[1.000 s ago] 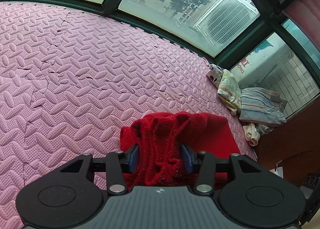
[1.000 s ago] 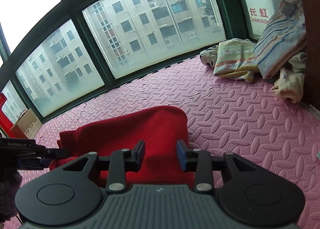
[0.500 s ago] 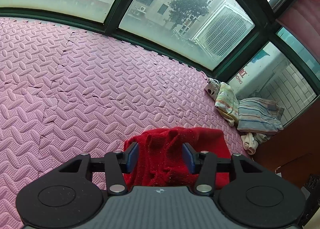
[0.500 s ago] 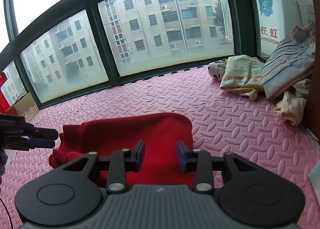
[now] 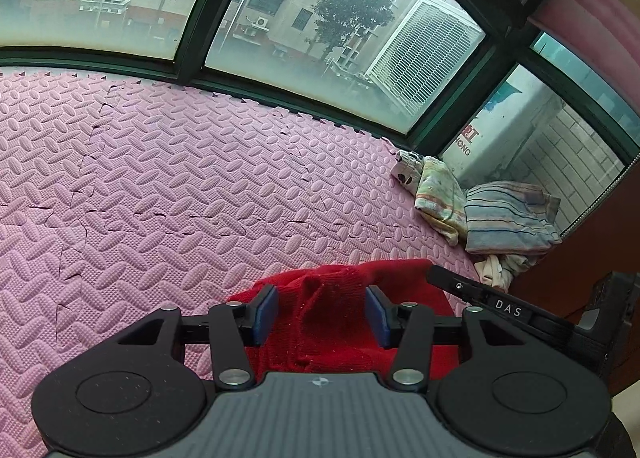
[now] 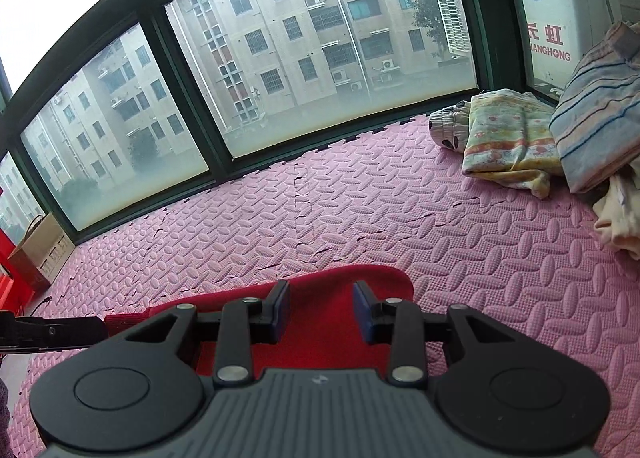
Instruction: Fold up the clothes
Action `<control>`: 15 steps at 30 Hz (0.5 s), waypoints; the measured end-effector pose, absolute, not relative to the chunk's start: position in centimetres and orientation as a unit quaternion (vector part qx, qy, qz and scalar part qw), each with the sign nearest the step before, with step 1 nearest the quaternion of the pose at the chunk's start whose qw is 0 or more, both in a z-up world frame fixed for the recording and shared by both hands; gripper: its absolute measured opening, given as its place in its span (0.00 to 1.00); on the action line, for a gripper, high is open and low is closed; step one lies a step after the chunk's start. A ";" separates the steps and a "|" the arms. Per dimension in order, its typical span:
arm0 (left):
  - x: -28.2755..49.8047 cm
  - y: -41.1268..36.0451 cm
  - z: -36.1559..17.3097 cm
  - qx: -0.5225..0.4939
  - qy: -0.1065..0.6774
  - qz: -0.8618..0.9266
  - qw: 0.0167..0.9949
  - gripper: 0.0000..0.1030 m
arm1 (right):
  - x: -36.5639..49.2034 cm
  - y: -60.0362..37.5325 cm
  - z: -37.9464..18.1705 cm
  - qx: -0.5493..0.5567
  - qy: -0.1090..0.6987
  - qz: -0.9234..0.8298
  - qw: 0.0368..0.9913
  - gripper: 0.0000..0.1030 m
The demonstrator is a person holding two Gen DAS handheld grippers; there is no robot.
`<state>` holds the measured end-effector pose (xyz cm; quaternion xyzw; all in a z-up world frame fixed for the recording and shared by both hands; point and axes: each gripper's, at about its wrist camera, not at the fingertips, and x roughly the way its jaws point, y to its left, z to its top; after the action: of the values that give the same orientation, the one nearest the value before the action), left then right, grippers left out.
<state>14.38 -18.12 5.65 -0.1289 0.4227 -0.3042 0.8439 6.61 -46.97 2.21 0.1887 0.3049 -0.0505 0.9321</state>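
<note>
A red knit garment (image 5: 336, 310) lies folded on the pink foam mat (image 5: 180, 186). My left gripper (image 5: 322, 312) is open and hangs over its bunched left end, holding nothing. In the right wrist view the same red garment (image 6: 320, 322) lies flat under my right gripper (image 6: 321, 310), which is open and empty above the garment's right edge. The right gripper's body (image 5: 500, 304) shows at the right of the left wrist view, and the left gripper's tip (image 6: 52, 332) at the left of the right wrist view.
A pile of clothes sits in the far right corner: a floral yellow piece (image 6: 508, 138), a striped piece (image 6: 600, 114) and a cream piece (image 6: 620, 218). Dark-framed windows (image 6: 280, 70) bound the mat. A cardboard box (image 6: 36, 250) stands far left. A brown cabinet side (image 5: 580, 258) stands right.
Both grippers have drawn back and up from the red garment, which now looks smaller and lower in both views. The garment lies still. The jaws stay open.
</note>
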 end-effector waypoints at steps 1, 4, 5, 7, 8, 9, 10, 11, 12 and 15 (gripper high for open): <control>14.6 -18.2 5.4 -0.128 0.425 -0.302 0.844 0.50 | 7.0 -47.0 2.0 0.188 0.307 -0.052 0.931 0.34; 15.2 -18.3 4.6 -0.129 0.433 -0.294 0.842 0.49 | 8.3 -46.7 1.5 0.189 0.315 -0.053 0.929 0.34; 15.4 -18.2 4.3 -0.129 0.435 -0.291 0.842 0.48 | 8.7 -46.6 1.3 0.188 0.319 -0.053 0.928 0.34; 15.9 -18.1 3.8 -0.132 0.440 -0.287 0.840 0.48 | 9.4 -46.2 0.8 0.185 0.328 -0.053 0.925 0.34; 16.1 -18.0 3.6 -0.134 0.443 -0.285 0.840 0.48 | 9.7 -46.0 0.6 0.183 0.332 -0.053 0.924 0.34; 16.2 -17.9 3.4 -0.135 0.445 -0.283 0.839 0.48 | 9.9 -45.9 0.4 0.181 0.334 -0.053 0.924 0.34; 16.4 -17.8 3.2 -0.137 0.446 -0.282 0.838 0.48 | 10.1 -45.7 0.2 0.178 0.336 -0.054 0.923 0.35; 16.5 -17.8 3.0 -0.138 0.448 -0.280 0.838 0.48 | 10.3 -45.4 0.0 0.175 0.338 -0.056 0.923 0.35; 16.6 -17.7 2.9 -0.139 0.450 -0.279 0.837 0.48 | 10.5 -45.2 -0.1 0.171 0.340 -0.057 0.923 0.35; 16.7 -17.6 2.8 -0.143 0.451 -0.279 0.835 0.49 | 10.3 -44.4 0.4 0.151 0.333 -0.058 0.929 0.37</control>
<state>16.69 -17.57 2.76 -0.1432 0.4514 -0.2789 0.8355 10.35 -44.44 0.38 0.1511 0.3327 -0.0584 0.9290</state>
